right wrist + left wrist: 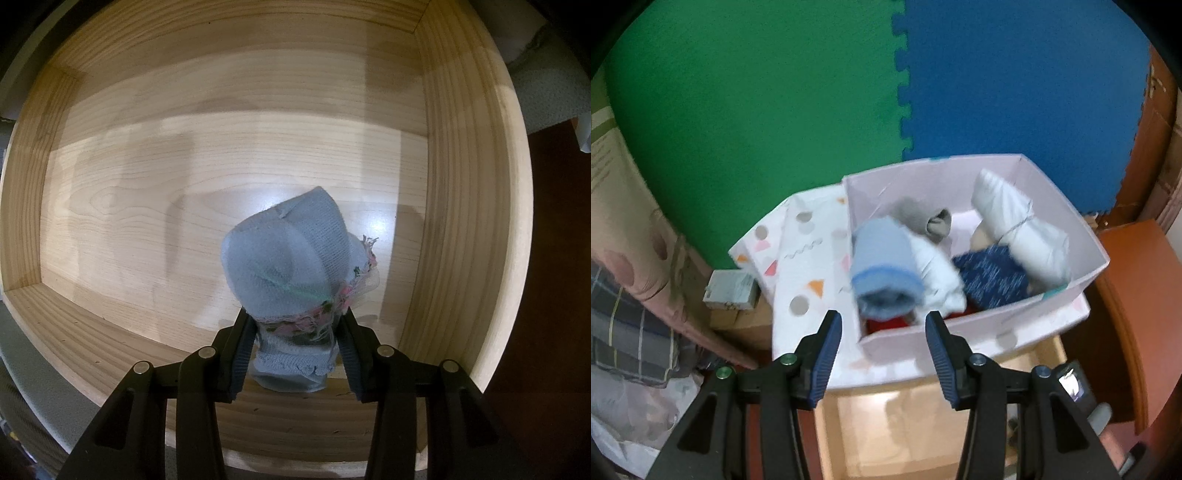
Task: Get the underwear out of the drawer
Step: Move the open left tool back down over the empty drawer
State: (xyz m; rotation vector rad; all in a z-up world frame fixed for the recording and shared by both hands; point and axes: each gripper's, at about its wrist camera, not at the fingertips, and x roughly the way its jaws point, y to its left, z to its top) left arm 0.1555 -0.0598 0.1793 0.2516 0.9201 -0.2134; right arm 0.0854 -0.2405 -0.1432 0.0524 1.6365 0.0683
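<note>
While the right gripper (295,347) pinches a knitted grey-blue underwear roll (291,266) over the pale wooden drawer (461,184), the left gripper (883,332) hangs spread, empty, above a pastel box (960,332) of rolled fabrics.

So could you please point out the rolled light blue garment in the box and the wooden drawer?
rolled light blue garment (886,273), left wrist view, its upper side.
wooden drawer (184,177), right wrist view, its bare floor.

L gripper (883,325) jaws apart, empty; R gripper (295,325) jaws clamped, pointing down.
</note>
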